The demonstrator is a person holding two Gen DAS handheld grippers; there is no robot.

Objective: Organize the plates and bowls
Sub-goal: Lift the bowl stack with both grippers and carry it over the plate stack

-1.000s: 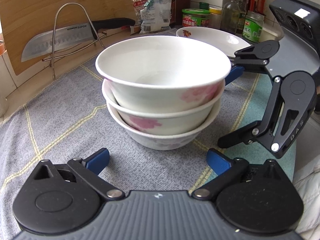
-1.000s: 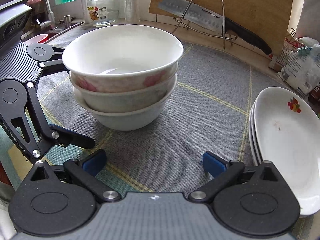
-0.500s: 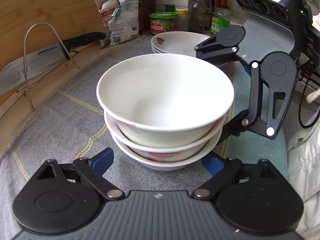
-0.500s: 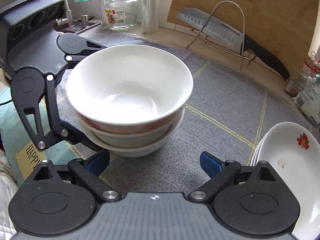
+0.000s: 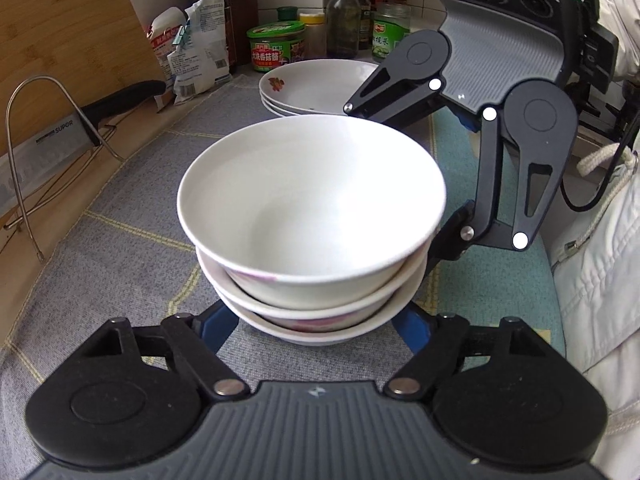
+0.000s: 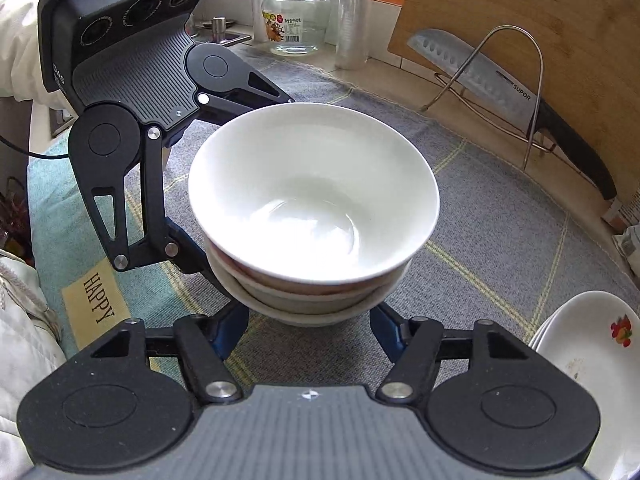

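A stack of three white bowls (image 5: pixel 312 208) with pink flowers stands on the grey checked cloth (image 5: pixel 120 208). My left gripper (image 5: pixel 316 328) reaches around the stack from the near side, its jaws closing, the blue pads (image 5: pixel 218 328) against the bottom bowl. From the opposite side my right gripper (image 6: pixel 308 330) does the same with the bowl stack (image 6: pixel 312 200) between its closing jaws, its pads (image 6: pixel 230 332) touching the lowest bowl. A stack of white plates (image 5: pixel 316 84) with a fruit print sits on the cloth beyond the bowls, at the lower right in the right wrist view (image 6: pixel 592 360).
A wooden cutting board (image 6: pixel 520 12) leans at the back with a cleaver (image 6: pixel 480 68) in a wire rack (image 6: pixel 516 88). Sauce jars and bottles (image 5: pixel 276 46) and food packets (image 5: pixel 192 52) line the wall. A glass jar (image 6: pixel 294 16) stands near the sink. A person's white sleeve (image 5: pixel 600 280) is alongside.
Both grippers have moved in around the bowl stack and tilted further down. Their jaws went from wide open to pressing on the bottom bowl.
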